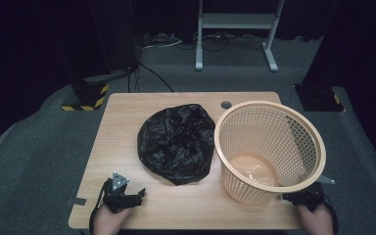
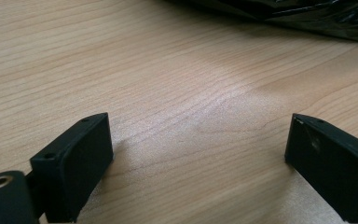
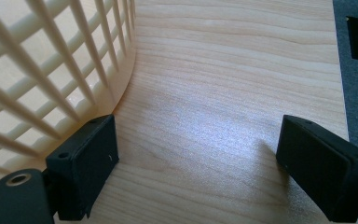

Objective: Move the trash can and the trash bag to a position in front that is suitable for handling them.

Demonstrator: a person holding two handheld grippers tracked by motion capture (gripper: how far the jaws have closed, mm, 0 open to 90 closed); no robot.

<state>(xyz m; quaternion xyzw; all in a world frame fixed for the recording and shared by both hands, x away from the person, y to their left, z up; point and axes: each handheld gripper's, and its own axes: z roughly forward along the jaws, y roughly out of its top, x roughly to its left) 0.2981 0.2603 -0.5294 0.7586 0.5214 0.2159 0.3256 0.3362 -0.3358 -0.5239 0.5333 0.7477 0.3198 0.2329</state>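
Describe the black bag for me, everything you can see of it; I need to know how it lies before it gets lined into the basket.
The bag is thin, glossy black plastic, crumpled into a loose, roundish, flattened heap with many creases. It lies on the wooden table, about mid-table, just left of the peach mesh basket; whether they touch I cannot tell. No opening or handles show. The left claw rests open on the table nearer the person, clear of it; the bag's edge shows at the top of the left gripper view.

- We see a light wooden table (image 1: 127,147) on grey carpet.
- On it we find a crumpled black plastic bag (image 1: 176,143).
- Beside that stands a peach mesh basket (image 1: 269,149).
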